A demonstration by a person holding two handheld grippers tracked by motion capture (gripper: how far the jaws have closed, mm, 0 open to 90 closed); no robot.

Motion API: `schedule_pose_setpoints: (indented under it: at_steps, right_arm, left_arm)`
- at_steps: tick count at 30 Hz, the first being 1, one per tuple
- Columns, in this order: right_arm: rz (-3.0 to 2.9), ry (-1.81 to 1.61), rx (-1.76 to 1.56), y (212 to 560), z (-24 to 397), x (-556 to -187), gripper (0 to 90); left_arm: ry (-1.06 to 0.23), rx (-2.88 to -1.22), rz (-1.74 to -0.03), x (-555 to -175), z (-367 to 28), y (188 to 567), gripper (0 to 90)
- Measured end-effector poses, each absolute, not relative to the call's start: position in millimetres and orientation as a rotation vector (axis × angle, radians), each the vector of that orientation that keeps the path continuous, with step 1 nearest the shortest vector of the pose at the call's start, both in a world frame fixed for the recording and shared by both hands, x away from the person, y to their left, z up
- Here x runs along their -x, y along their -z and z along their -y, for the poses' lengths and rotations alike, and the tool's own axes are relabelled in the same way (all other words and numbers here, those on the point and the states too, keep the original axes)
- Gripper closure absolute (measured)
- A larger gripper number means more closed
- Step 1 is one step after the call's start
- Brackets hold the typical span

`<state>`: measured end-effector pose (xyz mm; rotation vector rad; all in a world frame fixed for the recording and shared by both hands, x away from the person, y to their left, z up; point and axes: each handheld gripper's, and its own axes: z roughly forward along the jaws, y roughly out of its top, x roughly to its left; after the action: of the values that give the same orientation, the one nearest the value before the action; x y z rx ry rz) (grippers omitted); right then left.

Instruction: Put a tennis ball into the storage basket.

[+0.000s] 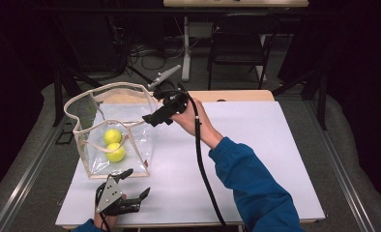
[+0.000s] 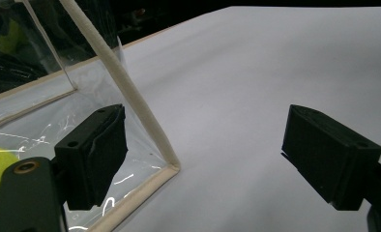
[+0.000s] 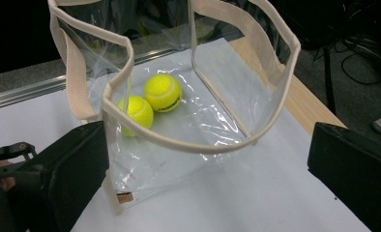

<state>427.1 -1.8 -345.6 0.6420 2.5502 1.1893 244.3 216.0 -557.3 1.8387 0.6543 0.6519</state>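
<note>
Clear bag (image 1: 89, 108) with cream trim stands open at the left of the white table (image 1: 256, 159), two tennis balls (image 1: 114, 144) inside, touching. Right gripper (image 1: 152, 118) hovers just at the bag's right rim, jaws apart. Left gripper (image 1: 134, 186) rests near the bag's front corner, jaws wide.

Nothing legible anywhere here. The tennis ball (image 3: 163, 92) has a dark printed mark (too blurry to read), and the clear bag's (image 3: 227, 96) small tag (image 3: 124, 197) is unreadable.

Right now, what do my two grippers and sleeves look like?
Both grippers, left gripper and right gripper, are black with blocky jaws. The left carries a grey three-cornered plate; a black cable trails from the right. The right sleeve is blue.
</note>
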Motion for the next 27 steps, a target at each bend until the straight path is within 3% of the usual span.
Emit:
schedule_pose_setpoints:
  at_steps: [27]
  right_arm:
    - [-2.561, -1.131, -0.709, 377.2, 51.5, -410.6, 0.0]
  left_arm:
    - [-0.654, -1.835, -0.649, -243.4, -215.7, 557.2, 15.9]
